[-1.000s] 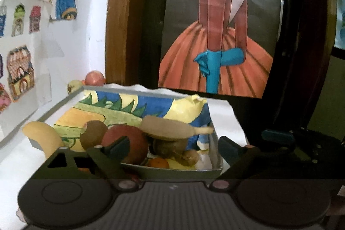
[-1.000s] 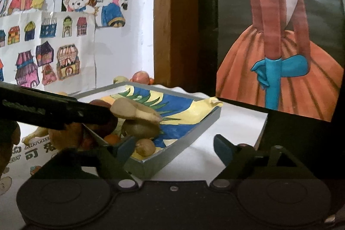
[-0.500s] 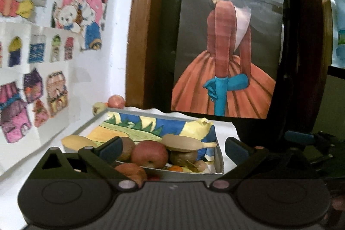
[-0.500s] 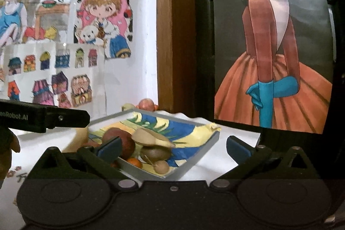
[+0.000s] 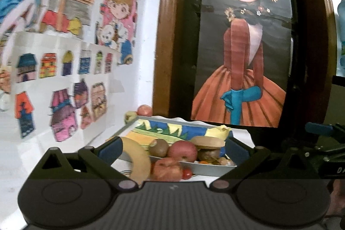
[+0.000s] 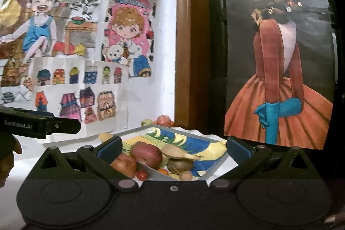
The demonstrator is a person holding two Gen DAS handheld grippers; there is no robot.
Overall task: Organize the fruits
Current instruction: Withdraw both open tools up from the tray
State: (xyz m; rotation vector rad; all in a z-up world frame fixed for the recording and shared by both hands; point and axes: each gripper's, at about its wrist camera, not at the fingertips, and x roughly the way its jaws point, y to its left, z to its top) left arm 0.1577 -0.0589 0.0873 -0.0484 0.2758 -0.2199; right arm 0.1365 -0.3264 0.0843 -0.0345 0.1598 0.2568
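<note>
While the left gripper (image 5: 172,149) and right gripper (image 6: 173,147) both hang spread wide and empty, several fruits already sit in the tray (image 5: 207,167). A banana (image 5: 138,156), an apple (image 5: 167,168) and a cherry tomato (image 5: 187,174) lie outside its near rim on the desk (image 5: 54,139), seemingly left to sort. Wall and frame crowd the far edge.

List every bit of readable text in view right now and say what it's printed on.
"GenRobot.AI": white print on the side of the left gripper, seen from the right wrist.
"DA", cut off at the frame edge: on the right gripper's body, seen from the left wrist.
Pink cartoon poster: its blue heading lettering is too blurred to read.
</note>
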